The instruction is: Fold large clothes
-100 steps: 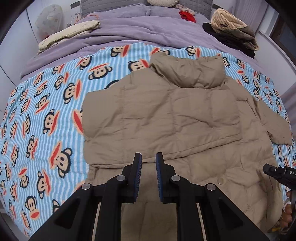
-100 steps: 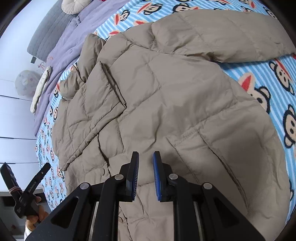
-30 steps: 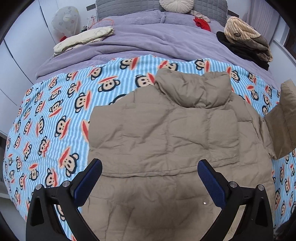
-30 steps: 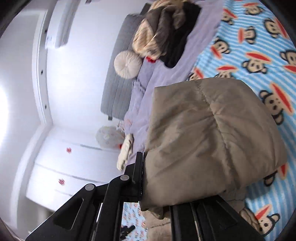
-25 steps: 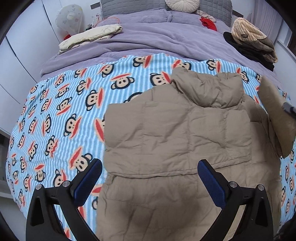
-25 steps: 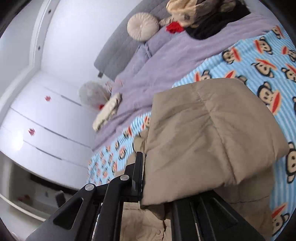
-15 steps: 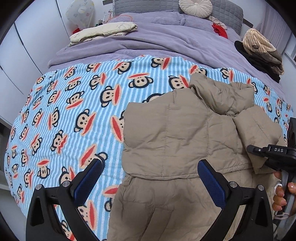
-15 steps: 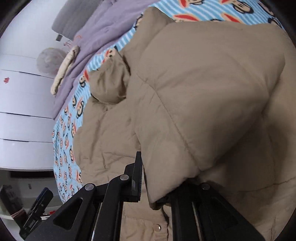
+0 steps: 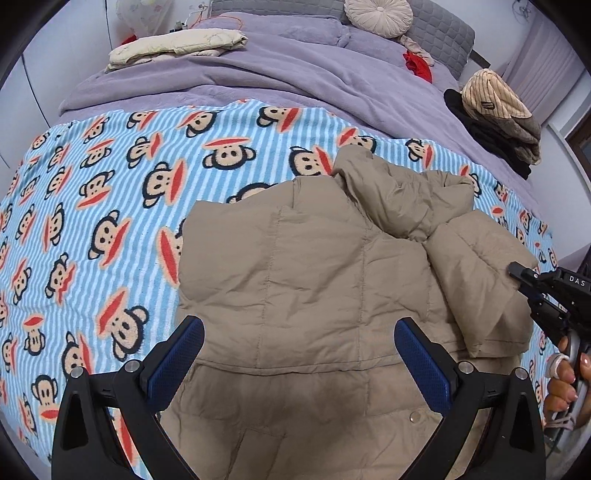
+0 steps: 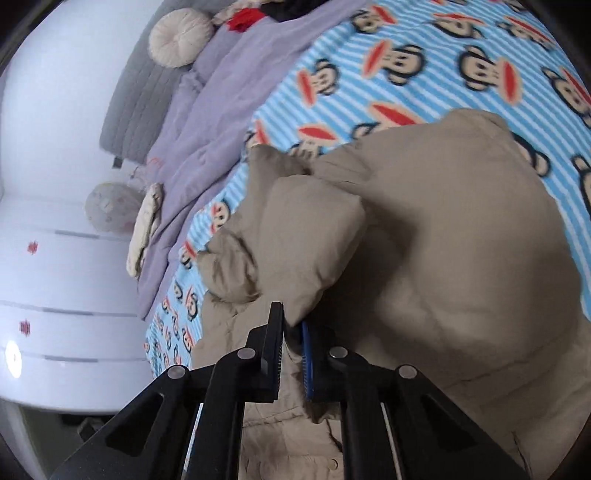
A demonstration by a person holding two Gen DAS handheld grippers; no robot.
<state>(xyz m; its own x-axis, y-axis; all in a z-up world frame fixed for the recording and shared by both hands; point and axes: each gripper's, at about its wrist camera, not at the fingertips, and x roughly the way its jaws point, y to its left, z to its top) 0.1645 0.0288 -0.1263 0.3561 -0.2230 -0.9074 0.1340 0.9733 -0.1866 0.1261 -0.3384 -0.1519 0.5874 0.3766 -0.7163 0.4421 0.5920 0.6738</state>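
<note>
A tan puffer jacket [image 9: 314, 280] lies on a blue striped monkey-print blanket [image 9: 110, 192] on the bed. Its left sleeve is folded across the chest; its right sleeve [image 9: 480, 280] lies folded in on top. My left gripper [image 9: 295, 354] is wide open and empty, hovering over the jacket's lower half. My right gripper [image 10: 291, 347] has its jaws nearly closed, with the sleeve cuff [image 10: 314, 258] at its tips; it also shows at the right edge of the left wrist view [image 9: 546, 295].
A purple duvet [image 9: 258, 70] covers the far half of the bed, with a folded cream cloth [image 9: 177, 44], a round cushion [image 9: 376, 14], a red item [image 9: 417, 66] and a pile of dark and striped clothes [image 9: 495, 114]. White cabinets [image 10: 55, 277] stand beside the bed.
My right gripper carried the right sleeve from the blanket over onto the jacket's front and laid it there. My left gripper opened wide earlier and shifted leftward.
</note>
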